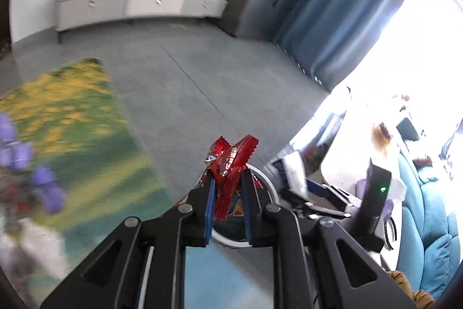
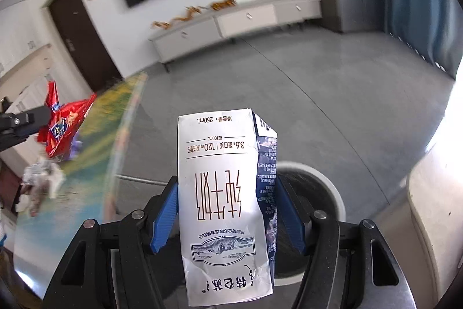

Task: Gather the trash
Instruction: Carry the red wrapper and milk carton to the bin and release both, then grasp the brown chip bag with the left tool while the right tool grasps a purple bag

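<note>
A white trash bin (image 2: 332, 187) is standing on the grey floor (image 2: 289, 94), lower right. A flowery table (image 1: 72, 120) is showing at left.

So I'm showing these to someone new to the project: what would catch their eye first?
Probably the white milk carton, filling the middle of the right wrist view, clamped upside down in the right gripper above a round white bin. Next, the crumpled red snack wrapper pinched in the left gripper, bright against the grey floor.
</note>
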`<state>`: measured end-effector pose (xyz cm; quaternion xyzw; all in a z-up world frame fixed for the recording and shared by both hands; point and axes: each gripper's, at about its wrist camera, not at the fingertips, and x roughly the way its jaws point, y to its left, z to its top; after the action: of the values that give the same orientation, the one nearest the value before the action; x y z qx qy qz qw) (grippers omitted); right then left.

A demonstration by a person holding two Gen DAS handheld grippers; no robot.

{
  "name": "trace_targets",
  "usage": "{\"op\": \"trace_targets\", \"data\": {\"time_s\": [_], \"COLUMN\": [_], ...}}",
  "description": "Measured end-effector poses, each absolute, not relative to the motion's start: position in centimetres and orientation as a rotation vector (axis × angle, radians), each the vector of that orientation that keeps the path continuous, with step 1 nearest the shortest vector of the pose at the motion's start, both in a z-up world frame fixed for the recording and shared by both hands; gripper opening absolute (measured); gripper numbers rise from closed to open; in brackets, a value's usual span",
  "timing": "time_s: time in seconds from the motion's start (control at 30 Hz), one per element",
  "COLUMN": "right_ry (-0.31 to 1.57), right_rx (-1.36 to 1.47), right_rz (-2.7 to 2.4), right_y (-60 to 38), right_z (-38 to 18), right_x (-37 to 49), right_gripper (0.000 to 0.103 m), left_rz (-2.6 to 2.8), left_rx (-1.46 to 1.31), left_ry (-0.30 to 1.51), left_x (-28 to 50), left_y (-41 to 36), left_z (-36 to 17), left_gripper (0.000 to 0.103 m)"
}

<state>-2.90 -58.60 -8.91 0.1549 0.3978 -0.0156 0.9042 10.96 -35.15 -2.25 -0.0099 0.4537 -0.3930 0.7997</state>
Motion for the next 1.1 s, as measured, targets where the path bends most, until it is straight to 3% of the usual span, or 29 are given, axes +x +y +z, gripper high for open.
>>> {"op": "trace_targets", "data": {"time_s": [0.13,0.23,0.27,0.6,0.7,0.83,1.1], "right_ry": [0.861,0.883,0.887,0.809,0.739,0.621,0.409], "right_rx": [0.338,0.327,0.326,0.350,0.330,0.290,0.224], "right_rz": [-0.074,-0.120,-0.130,-0.218,-0.225,-0.214,-0.056], "right_y": [-60.9,-61.7,-61.9,-61.9,-60.6,-57.9,-50.8], "right_z": [-11.6,-12.5,-12.6,-9.8,-6.8,-1.7,6.9], "right_x": [-2.4,-2.4,-2.6,-5.2,-6.0,-6.5,-6.6], "right_gripper": [0.064,0.070,0.070,0.075,0.081,0.103,0.103], "left_rz": [-0.872,-0.875,-0.880,-0.893,-0.858,-0.792,-0.629], "left_rx": [0.015,0.027,0.013,-0.006,-0.023,-0.028,-0.061], "left_ry": [1.020,1.044,1.057,1.002,0.927,0.822,0.726], "left_x": [10.6,11.2,11.4,10.4,9.4,8.3,7.3], "left_y": [-40.5,-43.1,-43.5,-40.6,-37.8,-33.3,-20.4], "left_z": [-4.4,-5.9,-6.2,-4.4,-2.5,0.2,4.9], "left_gripper": [0.022,0.041,0.042,0.042,0.042,0.042,0.043]}}
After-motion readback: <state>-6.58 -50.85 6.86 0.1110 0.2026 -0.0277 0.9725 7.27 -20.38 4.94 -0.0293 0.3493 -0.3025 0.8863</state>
